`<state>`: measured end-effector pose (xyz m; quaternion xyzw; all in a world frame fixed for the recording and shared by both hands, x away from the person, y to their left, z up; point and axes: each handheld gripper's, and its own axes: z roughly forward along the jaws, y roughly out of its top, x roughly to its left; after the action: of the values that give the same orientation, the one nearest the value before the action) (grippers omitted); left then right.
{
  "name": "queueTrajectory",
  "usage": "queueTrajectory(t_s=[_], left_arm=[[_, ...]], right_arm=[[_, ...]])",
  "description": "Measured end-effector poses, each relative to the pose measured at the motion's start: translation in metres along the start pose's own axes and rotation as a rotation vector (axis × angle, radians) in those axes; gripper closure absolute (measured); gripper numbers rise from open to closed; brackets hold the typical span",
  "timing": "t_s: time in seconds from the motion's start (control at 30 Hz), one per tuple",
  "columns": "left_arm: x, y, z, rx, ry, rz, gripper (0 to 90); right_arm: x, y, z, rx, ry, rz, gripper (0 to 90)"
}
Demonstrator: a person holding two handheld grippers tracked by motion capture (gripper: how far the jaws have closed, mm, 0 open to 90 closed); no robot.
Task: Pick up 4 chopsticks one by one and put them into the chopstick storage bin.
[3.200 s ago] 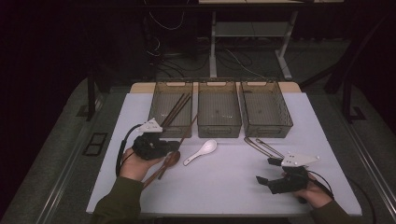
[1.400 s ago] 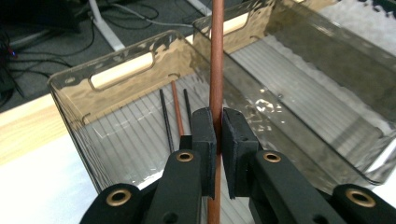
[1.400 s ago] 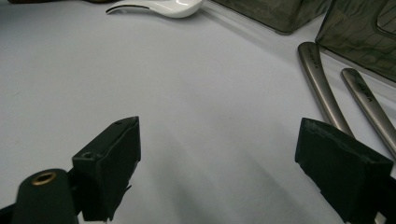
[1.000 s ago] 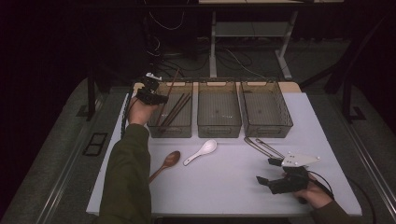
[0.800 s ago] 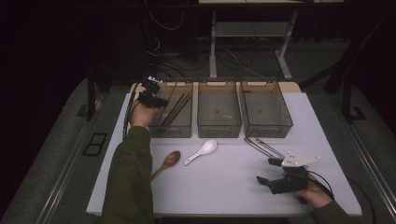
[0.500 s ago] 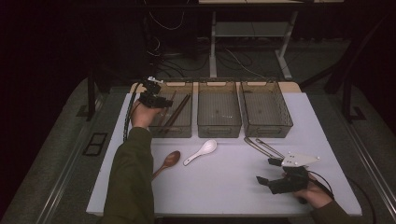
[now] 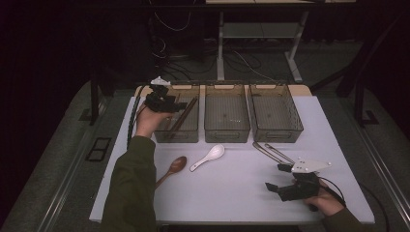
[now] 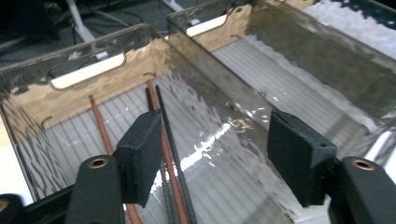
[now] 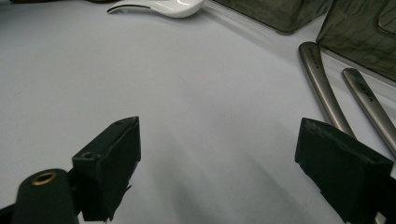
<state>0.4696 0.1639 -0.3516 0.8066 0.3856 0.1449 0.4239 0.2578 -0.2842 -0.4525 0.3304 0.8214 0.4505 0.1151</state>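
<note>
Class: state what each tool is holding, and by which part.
Nothing. The left tool is open above the chopsticks in the bin; the right tool is open.

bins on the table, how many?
3, in a row along the far edge: the left bin with chopsticks in it under the left gripper, the middle bin, the right bin.

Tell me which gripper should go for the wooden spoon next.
Left, probably. The left gripper hangs open over the left bin, on the wooden spoon's side; the right gripper sits open farther off, by the metal tongs.
</note>
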Motion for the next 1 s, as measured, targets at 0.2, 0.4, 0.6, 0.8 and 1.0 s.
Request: queueTrajectory(t_s=[0.2, 0.4, 0.6, 0.8, 1.0], left_arm=[[-0.013, -0.002, -0.012, -0.006, -0.037, 0.031, 27.9], [-0.027, -0.006, -0.021, -0.01, -0.055, 0.049, 24.1], [-0.04, -0.018, -0.029, -0.003, -0.08, 0.061, 19.7], [-0.056, -0.033, -0.04, -0.022, -0.092, 0.069, 17.2], [-0.071, -0.047, -0.052, -0.044, -0.092, 0.084, 16.4]], right_arm=[[0.0, 0.0, 0.0, 0.0, -0.002, 0.001, 14.2], [0.0, 0.0, 0.0, 0.001, -0.003, -0.002, 14.1], [0.0, 0.0, -0.001, 0.002, -0.002, -0.001, 14.1], [0.0, 0.0, -0.001, 0.001, 0.0, -0.001, 14.1], [0.0, 0.0, -0.001, -0.002, -0.001, -0.001, 14.2]])
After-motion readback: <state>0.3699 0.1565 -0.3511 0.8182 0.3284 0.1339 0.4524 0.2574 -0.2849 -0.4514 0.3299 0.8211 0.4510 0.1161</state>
